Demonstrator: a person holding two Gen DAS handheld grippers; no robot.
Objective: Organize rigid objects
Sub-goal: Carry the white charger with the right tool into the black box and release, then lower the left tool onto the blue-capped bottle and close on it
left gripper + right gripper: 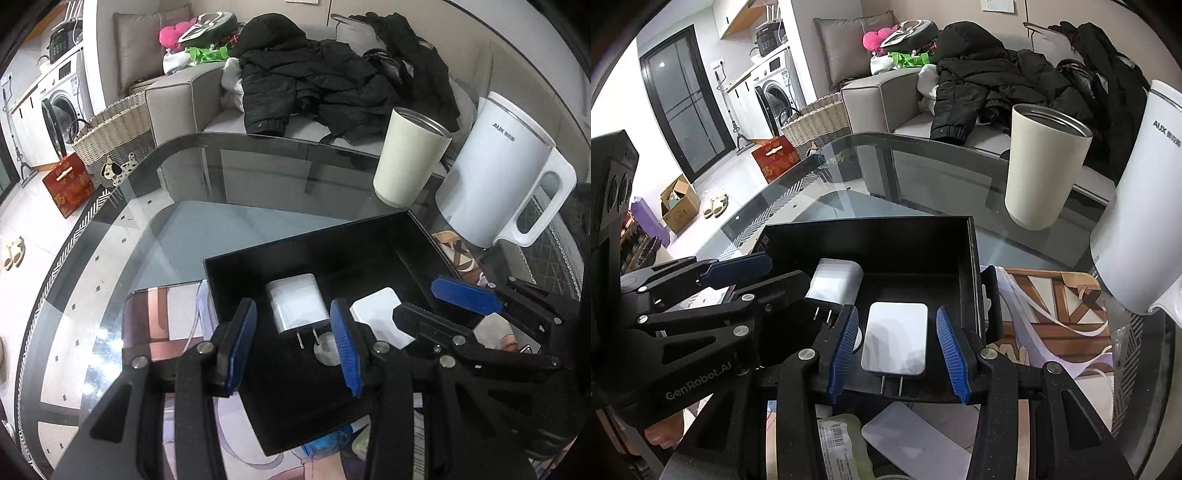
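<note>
1. Two white plastic plug chargers lie in one shallow black rectangular tray (369,240) on the glass table (177,221): a blocky cube charger (297,308) and a flat rounded charger (895,338), side by side, prongs pointing toward the grippers.
2. One cream tumbler (410,158) and one white kettle (491,177) stand beyond the tray.
3. Two grippers tilt down over the tray's near side. The left gripper (293,345) is released, blue pads straddling the cube charger with gaps either side.
4. The right gripper (899,354) likewise brackets the flat charger; its pads seem clear of it, though the near edge is hard to read.
</note>
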